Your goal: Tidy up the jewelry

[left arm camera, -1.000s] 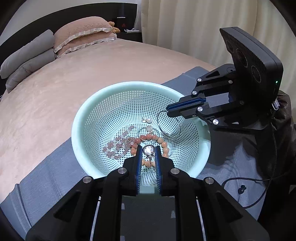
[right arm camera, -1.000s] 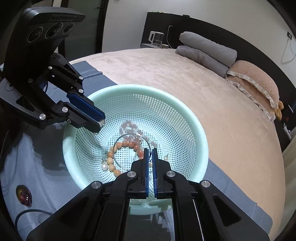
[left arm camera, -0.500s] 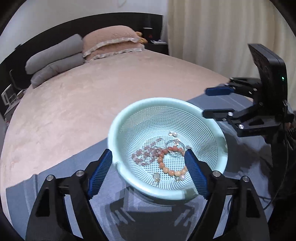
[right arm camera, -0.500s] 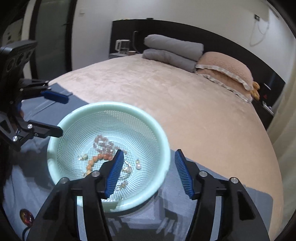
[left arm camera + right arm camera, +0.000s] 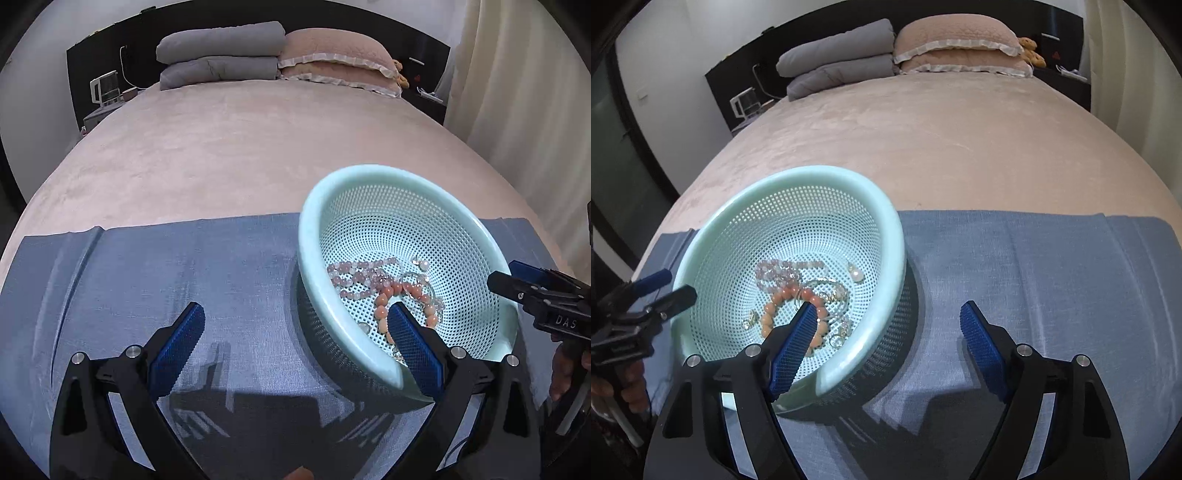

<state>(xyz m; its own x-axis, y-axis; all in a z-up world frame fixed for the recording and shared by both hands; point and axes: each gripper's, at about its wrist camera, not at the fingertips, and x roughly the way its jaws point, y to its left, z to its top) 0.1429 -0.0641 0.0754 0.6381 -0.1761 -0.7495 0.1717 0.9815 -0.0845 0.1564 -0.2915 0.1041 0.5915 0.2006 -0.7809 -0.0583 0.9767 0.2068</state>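
Observation:
A mint perforated basket [image 5: 314,206] [image 5: 820,173] stands on a blue-grey cloth [image 5: 184,266] on the bed. In it lie an orange bead bracelet [image 5: 384,302] [image 5: 775,306], a pink bead bracelet [image 5: 354,271] [image 5: 775,271], a pearl piece [image 5: 857,275] and small silvery bits. My left gripper [image 5: 295,308] hovers at the basket's left rim, jaws opening, pads touching nothing. My right gripper [image 5: 888,306] straddles the right rim, jaws opening and holding nothing. Each gripper also shows in the other's view: the right gripper [image 5: 506,275], the left gripper [image 5: 677,284].
The cloth [image 5: 1034,266] covers the bed's near end, bare on both sides of the basket. Beyond it spreads the pink bed cover [image 5: 258,147], with grey and pink pillows [image 5: 221,59] at the headboard. A hand [image 5: 631,391] grips the left tool's handle. Curtains [image 5: 517,92] hang at right.
Both grippers were shut over the basket, the left on a pendant and the right on a thin hoop. Both have let go, opened wide, rolled level and drawn apart to opposite sides.

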